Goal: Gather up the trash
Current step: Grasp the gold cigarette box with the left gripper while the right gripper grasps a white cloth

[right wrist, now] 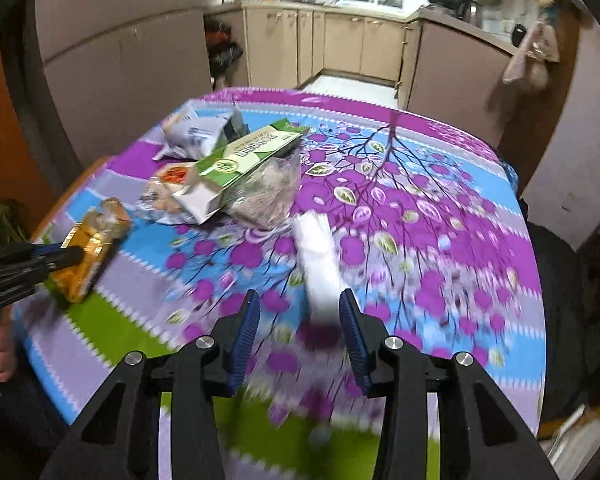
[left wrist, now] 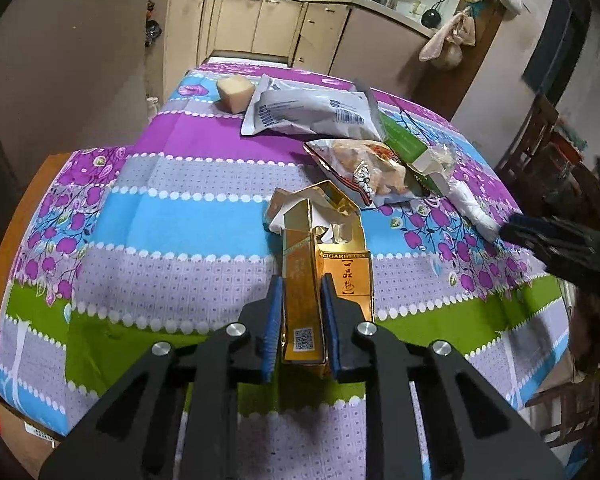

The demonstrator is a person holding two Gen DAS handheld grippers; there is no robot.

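Kitchen table, striped floral cloth (left wrist: 188,216). Left gripper (left wrist: 302,300) clamps torn-open gold cardboard cigarette carton (left wrist: 320,264), flaps ragged, near front edge. Right gripper (right wrist: 300,320) spread wide around crumpled white tissue roll (right wrist: 316,260).

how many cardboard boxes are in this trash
2. The gold cigarette box is clamped in the left gripper near the table's front edge. The green box lies on the wrappers mid-table. More may be hidden under the pile.
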